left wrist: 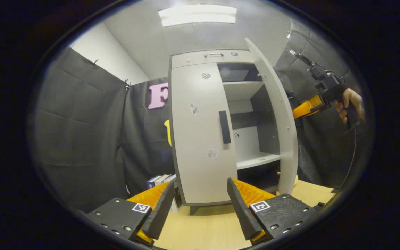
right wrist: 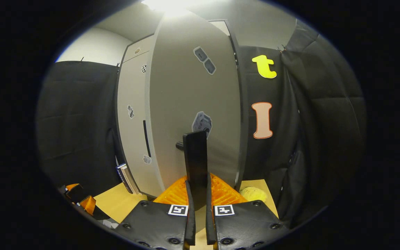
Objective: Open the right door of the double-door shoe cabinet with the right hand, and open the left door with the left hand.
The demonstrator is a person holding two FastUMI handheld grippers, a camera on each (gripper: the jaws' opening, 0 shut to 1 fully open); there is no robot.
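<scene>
The smooth pale-grey shoe cabinet (left wrist: 203, 139) stands on a wooden table (left wrist: 203, 225), its right door (right wrist: 196, 104) swung open. The right gripper (right wrist: 197, 187) pinches that door's flat dark handle (right wrist: 195, 163), held by a hand (left wrist: 351, 104) at handle height. The left gripper (left wrist: 200, 205) hangs spread before the closed left door (left wrist: 200, 132).

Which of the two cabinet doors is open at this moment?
The right door, swung outward so the shelves show behind it. The left door sits flush, its handle untouched.
</scene>
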